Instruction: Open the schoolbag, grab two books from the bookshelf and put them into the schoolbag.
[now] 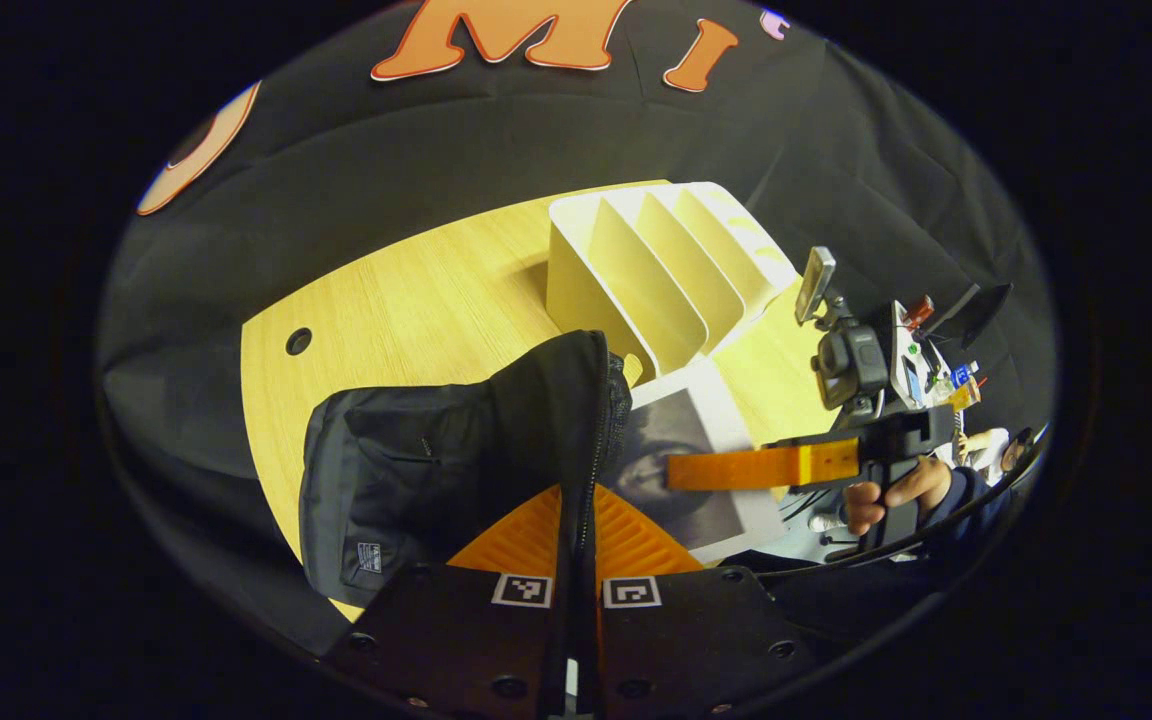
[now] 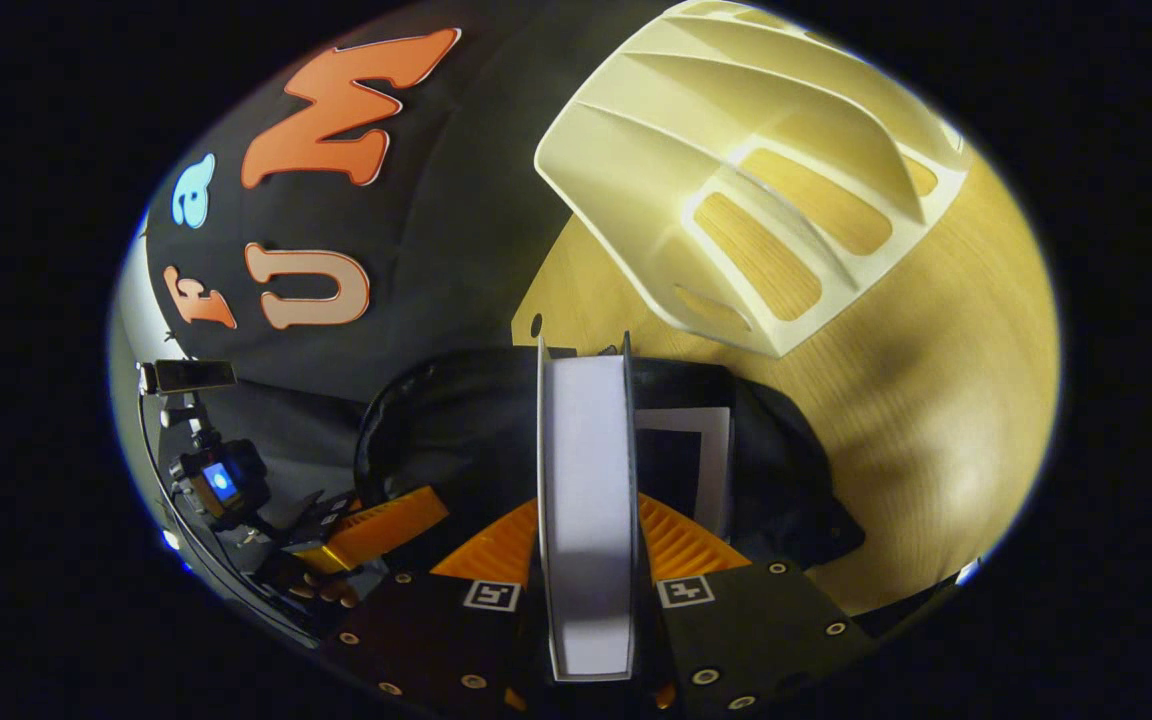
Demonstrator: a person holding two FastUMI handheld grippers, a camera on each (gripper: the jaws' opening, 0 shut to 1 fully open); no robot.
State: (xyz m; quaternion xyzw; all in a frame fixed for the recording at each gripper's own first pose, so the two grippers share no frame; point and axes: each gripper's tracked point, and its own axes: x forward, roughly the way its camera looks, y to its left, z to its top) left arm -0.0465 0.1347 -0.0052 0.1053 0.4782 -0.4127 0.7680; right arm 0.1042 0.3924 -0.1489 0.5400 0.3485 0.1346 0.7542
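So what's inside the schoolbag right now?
In the right gripper view, one book with a white-bordered dark cover stands in the open schoolbag. The right gripper holds a second book at the opening. Anything deeper is hidden by the books and black fabric.

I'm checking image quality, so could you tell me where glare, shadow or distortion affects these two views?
Right gripper view: glare on the rack's front edge, soft shadows across the table, the book's near end blurred. Left gripper view: fisheye bends the table edge; the bag is dark, with little detail.
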